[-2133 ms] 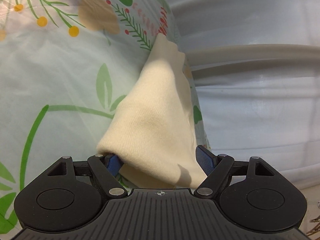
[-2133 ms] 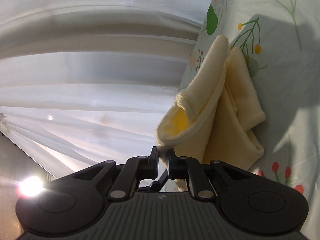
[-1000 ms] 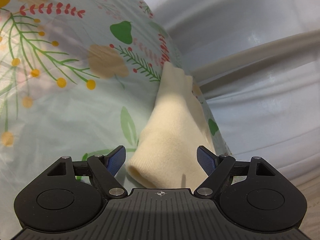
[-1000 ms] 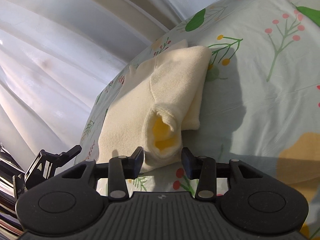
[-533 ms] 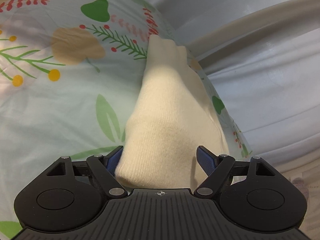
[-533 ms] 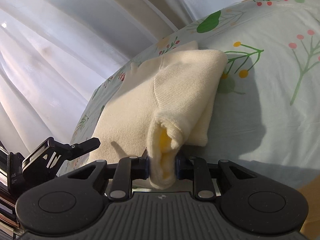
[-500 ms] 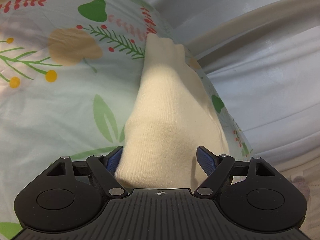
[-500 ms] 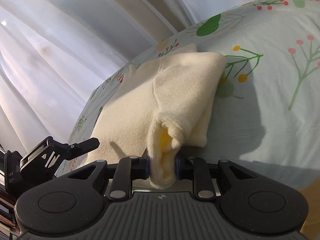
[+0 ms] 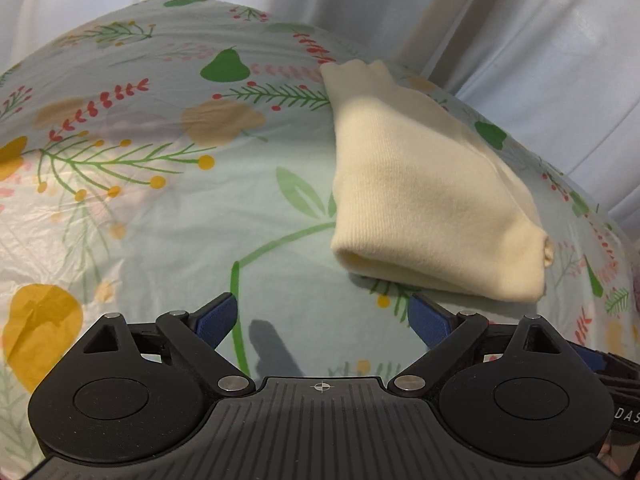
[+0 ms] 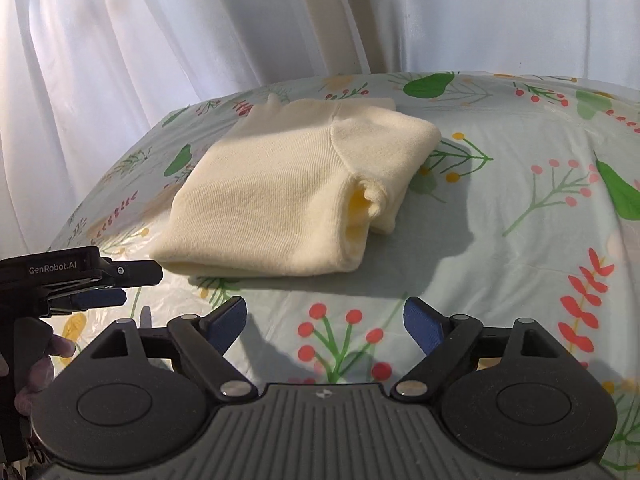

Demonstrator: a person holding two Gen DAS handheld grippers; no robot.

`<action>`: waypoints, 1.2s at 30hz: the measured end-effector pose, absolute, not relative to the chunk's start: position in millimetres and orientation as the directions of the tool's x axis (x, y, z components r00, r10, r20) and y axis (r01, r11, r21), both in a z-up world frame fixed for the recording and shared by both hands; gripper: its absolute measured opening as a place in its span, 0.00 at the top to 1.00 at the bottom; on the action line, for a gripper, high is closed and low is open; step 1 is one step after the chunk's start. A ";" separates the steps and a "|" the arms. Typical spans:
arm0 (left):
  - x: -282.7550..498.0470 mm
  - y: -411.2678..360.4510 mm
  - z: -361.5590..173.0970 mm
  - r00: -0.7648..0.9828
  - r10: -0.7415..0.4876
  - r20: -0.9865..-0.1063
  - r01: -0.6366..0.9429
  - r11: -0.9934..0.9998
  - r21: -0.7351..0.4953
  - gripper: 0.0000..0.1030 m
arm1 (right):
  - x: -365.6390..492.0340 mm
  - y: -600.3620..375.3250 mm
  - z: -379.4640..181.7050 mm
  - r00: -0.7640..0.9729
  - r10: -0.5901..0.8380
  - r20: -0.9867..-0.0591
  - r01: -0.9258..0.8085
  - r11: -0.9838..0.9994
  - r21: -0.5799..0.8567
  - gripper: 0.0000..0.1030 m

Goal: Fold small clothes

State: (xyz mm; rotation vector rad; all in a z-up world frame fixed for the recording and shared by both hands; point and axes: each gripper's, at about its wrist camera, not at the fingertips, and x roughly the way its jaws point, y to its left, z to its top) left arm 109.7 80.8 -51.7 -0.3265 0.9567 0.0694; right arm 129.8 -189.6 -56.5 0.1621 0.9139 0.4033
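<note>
A cream knit garment [image 9: 424, 200] lies folded into a compact bundle on the floral tablecloth [image 9: 160, 216]. It also shows in the right wrist view [image 10: 288, 196], with a sleeve opening facing the camera. My left gripper [image 9: 324, 318] is open and empty, just short of the garment's near edge. My right gripper [image 10: 324, 320] is open and empty, a short way back from the bundle. The left gripper [image 10: 92, 288] shows at the left edge of the right wrist view, beside the bundle's near left corner.
White curtains [image 10: 160, 28] hang close behind the table [image 10: 540, 240]. The table's far edge runs just behind the garment. The cloth spreads wide to the left in the left wrist view and to the right in the right wrist view.
My right gripper let go of the sleeve opening and opened. Both grippers pulled back from the garment, which now lies flat on the cloth.
</note>
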 end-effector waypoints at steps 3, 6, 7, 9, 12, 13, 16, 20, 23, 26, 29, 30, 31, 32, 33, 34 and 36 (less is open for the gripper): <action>105.0 73.5 -55.3 0.542 -0.060 -0.838 -0.194 0.962 -0.194 0.07 | 122.7 -185.5 -56.7 0.480 0.372 -0.795 -0.248 0.926 0.284 0.04; 109.3 67.1 -57.7 0.503 -0.048 -0.863 -0.184 0.970 -0.161 0.07 | 119.5 -180.3 -53.9 0.464 0.339 -0.819 -0.231 0.938 0.258 0.04; 110.8 65.8 -57.0 0.496 -0.035 -0.868 -0.184 0.972 -0.145 0.07 | 118.2 -177.8 -52.1 0.471 0.331 -0.817 -0.237 0.940 0.244 0.04; 113.6 60.5 -53.4 0.488 -0.001 -0.873 -0.174 0.980 -0.098 0.07 | 117.0 -170.8 -48.1 0.487 0.306 -0.818 -0.254 0.946 0.202 0.04; 115.9 50.6 -44.5 0.484 0.036 -0.874 -0.136 0.990 -0.035 0.06 | 124.6 -154.6 -43.3 0.433 0.271 -0.860 -0.294 0.944 0.150 0.04; 116.8 48.9 -42.4 0.482 0.045 -0.875 -0.128 0.992 -0.019 0.06 | 127.9 -150.7 -43.0 0.415 0.258 -0.873 -0.293 0.946 0.140 0.04; 117.8 43.8 -34.6 0.497 0.065 -0.865 -0.104 0.994 0.015 0.06 | 133.8 -145.4 -39.3 0.431 0.207 -0.878 -0.232 0.966 0.114 0.04; 117.8 45.1 -29.8 0.501 0.064 -0.863 -0.109 0.994 0.010 0.06 | 140.1 -137.9 -34.9 0.450 0.115 -0.886 -0.185 0.982 0.034 0.04; 118.7 43.7 -30.3 0.491 0.089 -0.866 -0.106 0.994 0.042 0.06 | 141.5 -134.9 -32.7 0.460 0.097 -0.883 -0.182 0.983 0.014 0.04; 119.5 42.6 -31.4 0.483 0.102 -0.870 -0.100 0.993 0.061 0.06 | 142.9 -133.2 -31.6 0.466 0.084 -0.881 -0.179 0.984 -0.001 0.04; 120.6 43.9 -32.5 0.477 0.094 -0.874 -0.101 0.994 0.052 0.06 | 144.3 -133.8 -31.3 0.470 0.074 -0.879 -0.164 0.986 -0.004 0.04; 121.0 44.3 -33.1 0.475 0.092 -0.875 -0.100 0.994 0.050 0.06 | 145.1 -135.0 -31.3 0.468 0.077 -0.880 -0.159 0.987 0.002 0.04; 121.3 44.2 -33.2 0.473 0.093 -0.876 -0.100 0.994 0.051 0.06 | 146.1 -136.1 -31.4 0.465 0.081 -0.882 -0.153 0.988 0.009 0.04; 121.4 43.7 -33.5 0.472 0.095 -0.876 -0.100 0.994 0.054 0.06 | 147.0 -137.5 -31.6 0.460 0.084 -0.884 -0.148 0.989 0.017 0.04; 121.8 43.4 -33.8 0.471 0.097 -0.877 -0.097 0.994 0.057 0.06 | 147.7 -138.7 -32.1 0.458 0.083 -0.885 -0.141 0.990 0.020 0.04; 122.2 42.7 -34.0 0.472 0.098 -0.876 -0.096 0.994 0.060 0.06 | 148.1 -139.4 -32.4 0.457 0.082 -0.885 -0.137 0.990 0.021 0.04; 123.0 42.2 -34.5 0.472 0.098 -0.876 -0.092 0.994 0.062 0.06 | 148.8 -140.5 -33.0 0.454 0.084 -0.887 -0.134 0.991 0.025 0.04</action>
